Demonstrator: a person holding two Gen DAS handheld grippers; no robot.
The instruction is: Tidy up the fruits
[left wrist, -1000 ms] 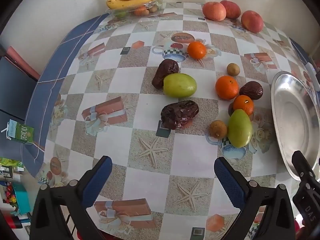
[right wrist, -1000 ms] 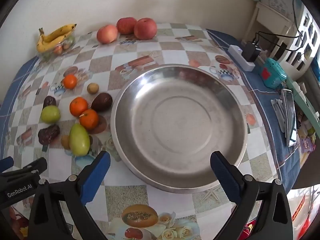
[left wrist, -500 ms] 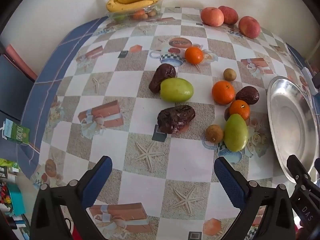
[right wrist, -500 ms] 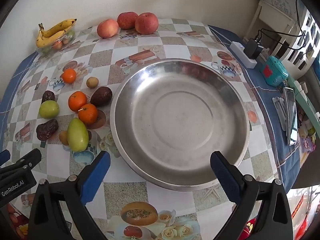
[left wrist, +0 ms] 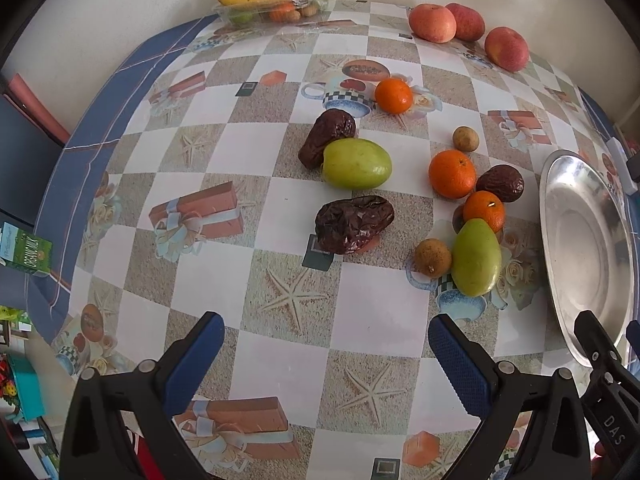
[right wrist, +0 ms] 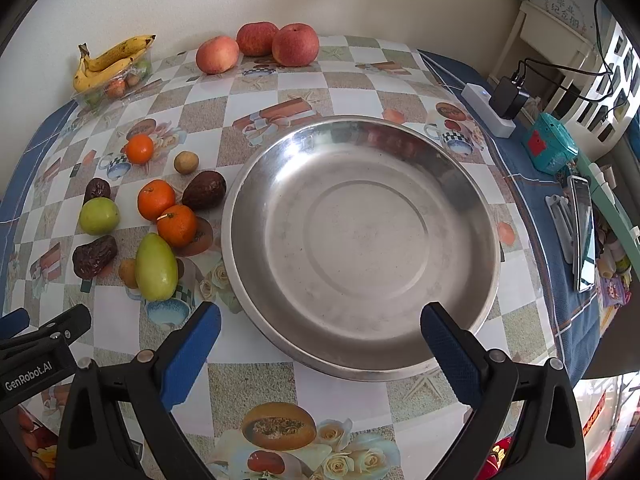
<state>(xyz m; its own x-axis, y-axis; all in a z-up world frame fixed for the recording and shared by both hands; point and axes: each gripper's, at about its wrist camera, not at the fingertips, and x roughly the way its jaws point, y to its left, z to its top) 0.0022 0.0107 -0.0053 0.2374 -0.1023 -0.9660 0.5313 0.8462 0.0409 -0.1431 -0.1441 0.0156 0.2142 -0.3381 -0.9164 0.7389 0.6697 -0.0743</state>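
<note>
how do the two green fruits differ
The rounder green fruit lies sideways, touching a dark date behind it. The longer green fruit is more pear-shaped, points away from the camera, sits nearer the steel bowl, and touches a small brown fruit. Both are smooth, yellow-green, and on the table.

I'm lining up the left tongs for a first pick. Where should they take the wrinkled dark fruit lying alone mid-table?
Probably across the narrow middle of the wrinkled dark fruit, coming straight down from above. It lies flat, long axis slanting, bare cloth all around; the left tongs are open wide enough.
</note>
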